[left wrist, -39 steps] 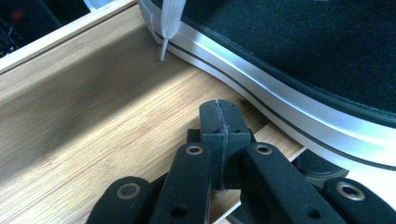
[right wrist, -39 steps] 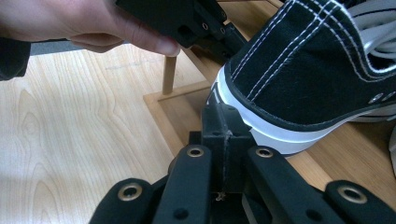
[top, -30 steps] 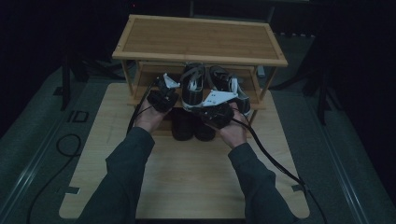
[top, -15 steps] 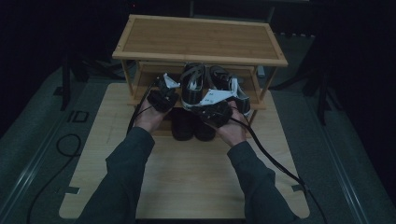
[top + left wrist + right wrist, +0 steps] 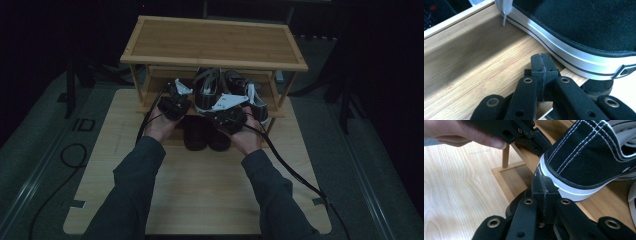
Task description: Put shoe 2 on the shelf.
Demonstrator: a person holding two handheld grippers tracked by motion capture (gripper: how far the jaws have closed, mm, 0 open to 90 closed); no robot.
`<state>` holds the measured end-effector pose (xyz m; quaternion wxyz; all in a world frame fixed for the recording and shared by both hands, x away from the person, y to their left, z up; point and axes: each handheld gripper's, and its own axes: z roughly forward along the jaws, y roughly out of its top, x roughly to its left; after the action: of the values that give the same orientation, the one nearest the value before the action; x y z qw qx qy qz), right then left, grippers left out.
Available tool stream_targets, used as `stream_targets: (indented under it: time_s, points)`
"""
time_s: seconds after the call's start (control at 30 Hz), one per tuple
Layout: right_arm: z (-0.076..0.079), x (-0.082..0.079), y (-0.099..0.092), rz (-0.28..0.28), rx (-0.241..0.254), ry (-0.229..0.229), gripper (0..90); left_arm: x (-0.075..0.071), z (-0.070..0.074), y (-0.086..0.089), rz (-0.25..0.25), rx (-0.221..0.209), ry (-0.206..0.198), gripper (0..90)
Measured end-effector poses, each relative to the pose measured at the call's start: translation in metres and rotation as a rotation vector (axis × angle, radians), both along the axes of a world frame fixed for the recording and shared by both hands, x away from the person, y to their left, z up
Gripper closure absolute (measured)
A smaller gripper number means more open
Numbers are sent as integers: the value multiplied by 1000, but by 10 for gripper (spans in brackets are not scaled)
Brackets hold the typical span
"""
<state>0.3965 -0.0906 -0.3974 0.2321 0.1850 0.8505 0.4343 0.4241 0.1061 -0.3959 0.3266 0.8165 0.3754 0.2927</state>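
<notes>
Sneaker [image 5: 584,27] heel over shelf [image 5: 474,62] edge — overhanging

A wooden rack [image 5: 215,45] stands at the far end of the table [image 5: 200,200], its top shelf above a middle shelf [image 5: 155,90] and a bottom level. Two sneakers [image 5: 207,90] rest side by side on the middle shelf, toward its right half. A pair of shoes [image 5: 200,134] sits beneath them on the bottom level, at the rack's front edge.

The left gripper [image 5: 173,105] is positioned in front of the middle shelf, left of the sneakers; its closed jaws lie over the shelf's front edge, just beside a sneaker's sole [image 5: 564,50]. The right gripper [image 5: 229,117] is positioned before the sneakers, right of the left gripper, its closed jaws just beside a sneaker's heel [image 5: 574,170].
</notes>
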Motion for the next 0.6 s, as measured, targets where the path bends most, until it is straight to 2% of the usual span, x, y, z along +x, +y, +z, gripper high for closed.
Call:
stream_targets:
  time_s: [0.07,0.1,0.13,0.17,0.2,0.3,0.4,0.47,0.5,0.6]
  points:
    - [1,-1,1,-8,-2,9,900,0,0,0,-1,-2,1,900]
    - [0,-1,1,-11,-20,8,900,0,0,1,-1,-2,2,900]
    - [0,-2,1,-14,-31,7,900,0,-2,-1,11,-48,-6,900]
    - [-1,-2,-1,-12,-47,13,900,0,-2,-1,12,-50,-5,900]
    - [-1,-2,-2,-9,-50,14,900,0,0,1,1,-10,5,900]
    - [1,-5,-6,5,-55,16,900,1,0,2,1,-13,10,900]
    - [5,-9,-7,21,-54,9,892,1,-1,0,15,-61,3,900]
    - [6,-11,-7,29,-66,8,878,1,-1,1,11,-47,10,900]
    - [6,-11,-8,33,-76,8,873,1,1,3,0,-15,19,900]
    - [8,-13,-10,46,-93,13,871,1,1,3,-3,-18,21,900]
